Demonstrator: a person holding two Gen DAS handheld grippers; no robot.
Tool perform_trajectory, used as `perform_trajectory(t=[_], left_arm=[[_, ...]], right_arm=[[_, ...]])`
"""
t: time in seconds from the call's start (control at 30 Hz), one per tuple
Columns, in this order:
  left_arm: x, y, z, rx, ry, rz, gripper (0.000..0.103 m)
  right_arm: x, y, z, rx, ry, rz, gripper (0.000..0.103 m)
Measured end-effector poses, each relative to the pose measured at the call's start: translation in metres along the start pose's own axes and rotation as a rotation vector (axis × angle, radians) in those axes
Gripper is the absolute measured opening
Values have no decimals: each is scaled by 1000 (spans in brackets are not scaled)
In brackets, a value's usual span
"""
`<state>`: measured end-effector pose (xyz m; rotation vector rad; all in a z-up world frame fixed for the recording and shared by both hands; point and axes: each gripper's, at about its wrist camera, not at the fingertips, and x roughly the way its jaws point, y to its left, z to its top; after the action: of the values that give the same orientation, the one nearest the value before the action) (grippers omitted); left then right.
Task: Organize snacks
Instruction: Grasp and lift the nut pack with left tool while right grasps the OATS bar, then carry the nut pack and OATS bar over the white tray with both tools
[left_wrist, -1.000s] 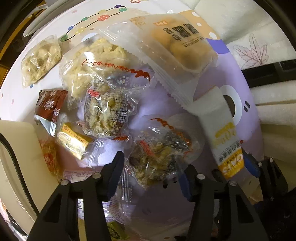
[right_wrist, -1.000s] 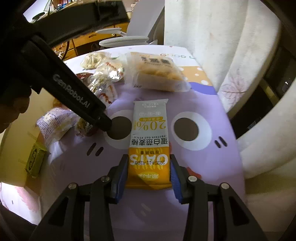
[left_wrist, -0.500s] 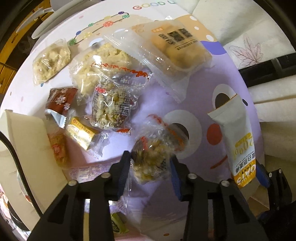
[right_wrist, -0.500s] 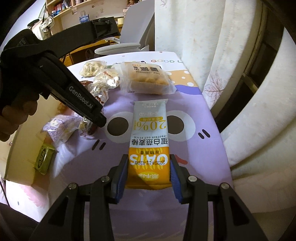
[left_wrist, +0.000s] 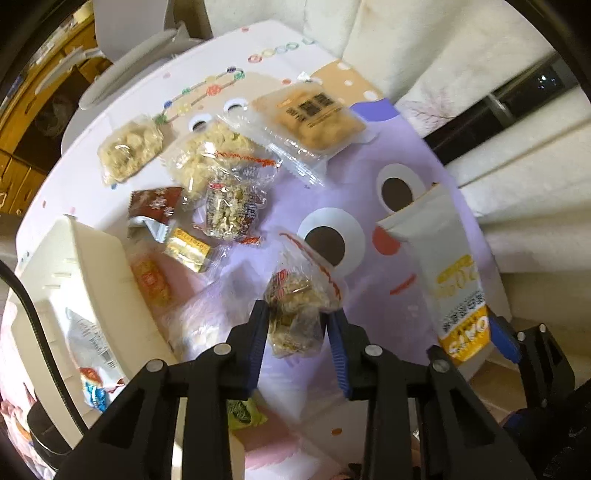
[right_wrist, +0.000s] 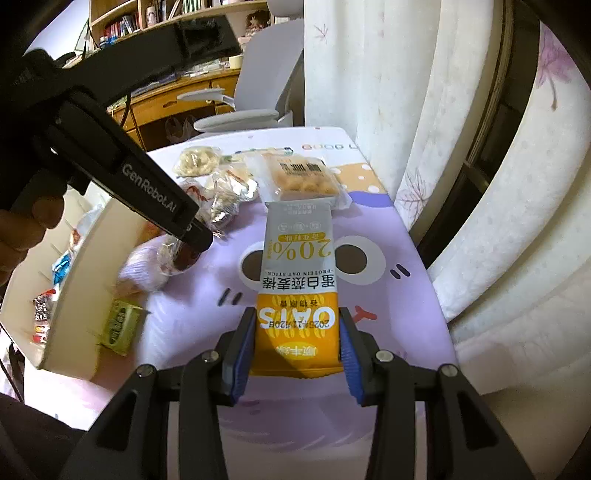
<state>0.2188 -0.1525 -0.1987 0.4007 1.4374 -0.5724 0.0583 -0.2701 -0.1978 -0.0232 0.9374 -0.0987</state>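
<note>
My left gripper (left_wrist: 295, 325) is shut on a clear-wrapped grain crisp snack (left_wrist: 295, 314) and holds it above the purple cartoon tablecloth (left_wrist: 351, 192). My right gripper (right_wrist: 297, 334) is shut on a white and yellow oat stick pack (right_wrist: 299, 273), held above the cloth; the pack also shows in the left wrist view (left_wrist: 443, 266). The left gripper with its snack shows in the right wrist view (right_wrist: 184, 243). A white storage box (left_wrist: 74, 280) with several packets in it stands at the left, also in the right wrist view (right_wrist: 85, 273).
Several snacks lie on the cloth: a large cake pack (left_wrist: 310, 114), a pale puffed bag (left_wrist: 129, 151), a brown packet (left_wrist: 155, 206), a gold candy (left_wrist: 188, 249), a green packet (right_wrist: 120, 326). An office chair (right_wrist: 251, 92) and curtains (right_wrist: 388, 92) stand beyond the table.
My left gripper closed on the grain crisp snack and lifted it off the cloth, moving back toward the white box. My right gripper rose with the oat stick pack.
</note>
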Motion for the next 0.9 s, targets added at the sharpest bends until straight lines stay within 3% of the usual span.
perform_trajectory(t=[0.4,0.9], left_arm=[[-79,11,-37,43,-127,-19,30],[-153,77,-109,14,-280,-33,30]], right_arm=[[-45,52,-1,0,-60,13,42],[-87,129,1,-6,-147,50,42]])
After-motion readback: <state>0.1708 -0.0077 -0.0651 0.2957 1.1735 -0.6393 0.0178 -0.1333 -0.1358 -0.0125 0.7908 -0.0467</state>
